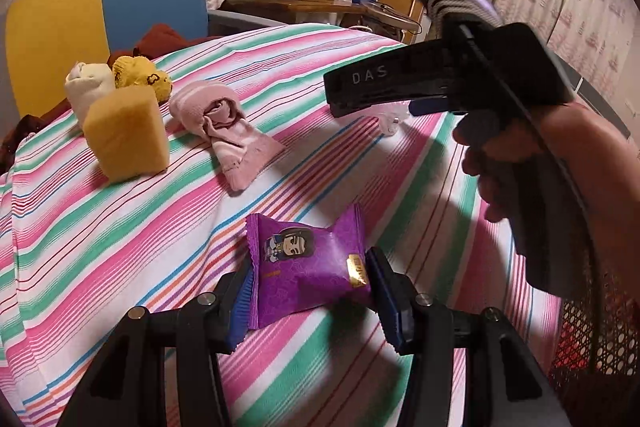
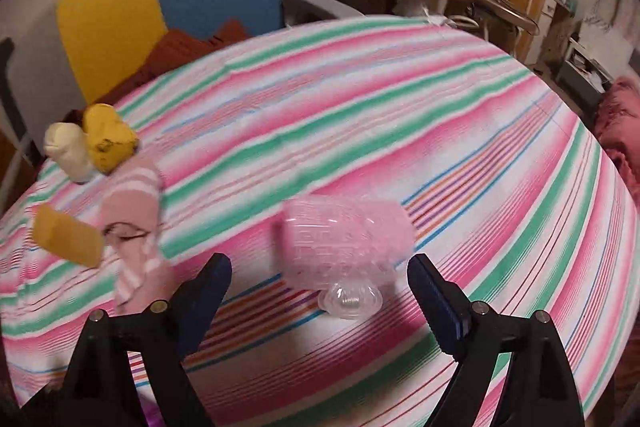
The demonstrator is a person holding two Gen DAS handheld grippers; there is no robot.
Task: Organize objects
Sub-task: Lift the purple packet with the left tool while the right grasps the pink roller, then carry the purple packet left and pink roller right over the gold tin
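1. Two tools are working over the striped counter [image 2: 400, 115].
2. We are gripping a purple snack packet [image 1: 308, 267] in the left tool [image 1: 310, 293], its pads pressing on both sides of the packet.
3. We are holding the right tool [image 2: 320, 291] wide open, touching nothing; a clear pink-tinted cup [image 2: 344, 247] is lying on its side between and just beyond its fingers.
4. A pink sock [image 1: 224, 131], a yellow sponge [image 1: 126, 133] and two rolled socks [image 1: 120, 79] are lying near the counter's far left edge.

We see the left gripper [image 1: 310, 297]: black frame, blue ribbed pads, silver screws. The right gripper [image 2: 320, 291] matches; its black body reads "DAS", green LED, black cable.
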